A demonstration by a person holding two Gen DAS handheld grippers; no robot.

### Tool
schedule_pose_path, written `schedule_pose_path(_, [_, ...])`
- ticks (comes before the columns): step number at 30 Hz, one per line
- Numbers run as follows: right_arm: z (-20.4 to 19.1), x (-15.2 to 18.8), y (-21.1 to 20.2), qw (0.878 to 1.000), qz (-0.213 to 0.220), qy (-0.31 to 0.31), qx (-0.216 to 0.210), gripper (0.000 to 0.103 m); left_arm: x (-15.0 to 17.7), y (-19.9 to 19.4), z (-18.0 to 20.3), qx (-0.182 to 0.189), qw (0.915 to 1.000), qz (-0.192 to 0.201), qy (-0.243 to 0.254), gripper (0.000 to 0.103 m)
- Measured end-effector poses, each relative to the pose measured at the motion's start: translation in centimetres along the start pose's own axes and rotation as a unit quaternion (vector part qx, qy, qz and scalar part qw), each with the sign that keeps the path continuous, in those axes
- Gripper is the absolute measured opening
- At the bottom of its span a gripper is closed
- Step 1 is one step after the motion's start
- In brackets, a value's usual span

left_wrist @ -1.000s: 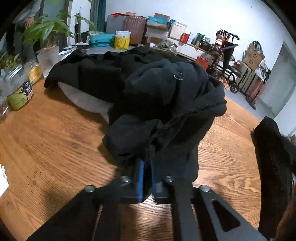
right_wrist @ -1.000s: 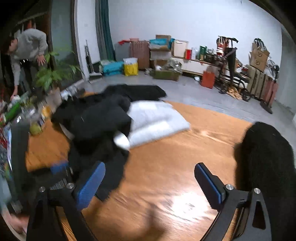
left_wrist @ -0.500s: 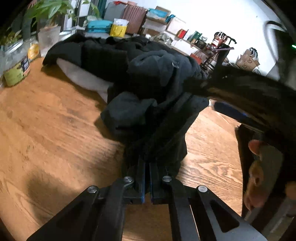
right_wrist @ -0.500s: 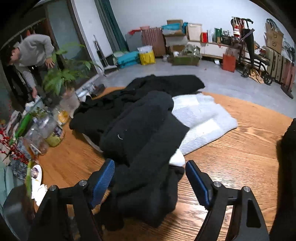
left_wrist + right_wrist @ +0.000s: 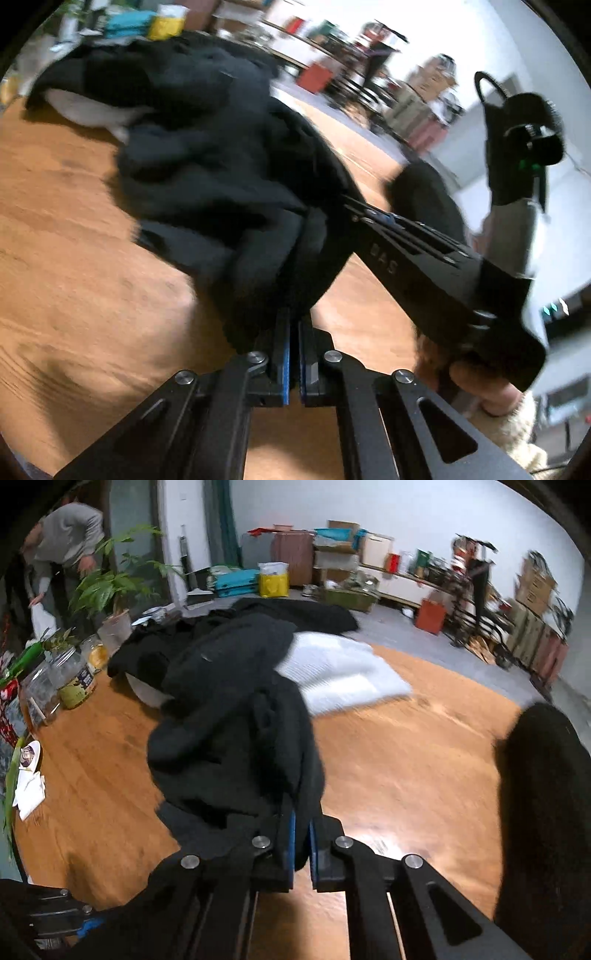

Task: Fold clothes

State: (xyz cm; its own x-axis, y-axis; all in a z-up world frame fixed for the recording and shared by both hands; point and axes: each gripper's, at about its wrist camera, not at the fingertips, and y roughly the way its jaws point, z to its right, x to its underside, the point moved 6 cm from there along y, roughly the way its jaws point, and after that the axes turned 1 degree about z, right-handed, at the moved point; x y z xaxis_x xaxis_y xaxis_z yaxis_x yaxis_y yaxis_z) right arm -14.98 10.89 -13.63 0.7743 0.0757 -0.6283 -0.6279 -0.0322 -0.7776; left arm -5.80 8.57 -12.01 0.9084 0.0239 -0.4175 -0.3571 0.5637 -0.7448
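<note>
Right tool [image 5: 302, 843], wide a second ago, now clamping black garment [image 5: 236, 716] beside left tool [image 5: 294, 354], also clamping it; both gripping, lifting off tabletop [image 5: 406, 775] becoming possible.

Dim indoor light, motion blur, glare on table [image 5: 388, 843], fisheye-warped edges

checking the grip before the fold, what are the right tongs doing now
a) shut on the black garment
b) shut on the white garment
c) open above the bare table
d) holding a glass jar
a: in the right wrist view the right tongs are closed with the black garment pinched between the blue pads, while the white garment lies apart, farther back on the table.
</note>
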Motion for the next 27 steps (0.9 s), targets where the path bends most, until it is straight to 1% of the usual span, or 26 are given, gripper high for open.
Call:
schedule_pose_path(3, [2.6,2.2,-2.0,1.0,0.002,0.026,0.008,0.005,2.3,0.5,3.0,0.022,0.9992,-0.024,0.023,0.003])
schedule_pose_path(5, [3.7,3.2,-3.1,0.999,0.001,0.044,0.005,0.006,3.4,0.4,4.6,0.016,0.9987,-0.025,0.041,0.003])
schedule_pose_path(8, [4.4,4.3,-4.8,0.999,0.008,0.05,0.018,0.004,3.6,-0.7,5.2,-0.012,0.9986,-0.012,0.05,0.005])
schedule_pose_path(9, [4.8,4.7,-5.3,0.998,0.011,0.044,0.042,0.002,3.6,-1.3,4.7,-0.03,0.9984,-0.013,0.047,0.006])
schedule_pose_path(10, [5.4,5.1,-5.8,0.996,0.016,0.035,0.078,0.001,3.5,-2.0,4.2,-0.046,0.9979,-0.014,0.044,0.009])
schedule_pose_path(11, [6.2,5.5,-6.2,0.995,0.015,0.035,0.092,0.001,3.3,-2.6,3.4,-0.054,0.9979,-0.011,0.035,0.012])
schedule_pose_path(12, [7.1,5.9,-6.3,0.995,0.009,0.043,0.088,0.001,3.1,-3.2,2.7,-0.062,0.9977,-0.008,0.026,0.025])
schedule_pose_path(13, [8.0,6.4,-6.4,0.995,0.002,0.051,0.083,0.001,2.9,-3.8,1.9,-0.07,0.9974,-0.005,0.017,0.047])
schedule_pose_path(14, [8.9,6.8,-6.5,0.995,-0.007,0.065,0.073,0.002,2.6,-4.4,1.0,-0.077,0.997,0.0,0.007,0.058])
schedule_pose_path(15, [9.6,7.0,-6.4,0.995,-0.014,0.078,0.066,0.003,2.1,-4.7,0.0,-0.081,0.9966,0.012,-0.009,0.069])
schedule_pose_path(17, [10.5,7.0,-6.3,0.994,-0.019,0.088,0.068,0.009,0.6,-5.8,-2.0,-0.09,0.9944,0.037,-0.042,0.069])
schedule_pose_path(18, [10.5,6.8,-6.2,0.994,-0.017,0.086,0.065,0.013,-0.4,-5.8,-2.6,-0.099,0.9927,0.049,-0.048,0.069])
schedule_pose_path(20, [10.0,6.2,-5.8,0.996,-0.015,0.08,0.047,0.035,-2.5,-5.7,-3.7,-0.118,0.9886,0.073,-0.059,0.069])
schedule_pose_path(22, [8.7,6.0,-5.3,0.998,-0.014,0.068,0.013,0.038,-4.7,-5.2,-5.1,-0.152,0.983,0.089,-0.052,0.069])
schedule_pose_path(23, [7.7,5.7,-4.9,0.998,-0.013,0.06,-0.005,0.045,-6.0,-4.5,-5.6,-0.17,0.9799,0.094,-0.045,0.069])
schedule_pose_path(24, [6.6,5.2,-4.4,0.998,-0.011,0.051,-0.025,0.047,-7.2,-3.6,-6.1,-0.18,0.9782,0.095,-0.04,0.069])
schedule_pose_path(26, [4.4,4.3,-3.3,0.997,-0.012,0.039,-0.059,0.057,-8.5,-1.4,-7.0,-0.19,0.978,0.08,-0.032,0.069])
schedule_pose_path(27, [3.2,4.1,-2.8,0.996,-0.014,0.035,-0.076,0.059,-9.1,-0.4,-7.4,-0.194,0.9779,0.072,-0.028,0.069])
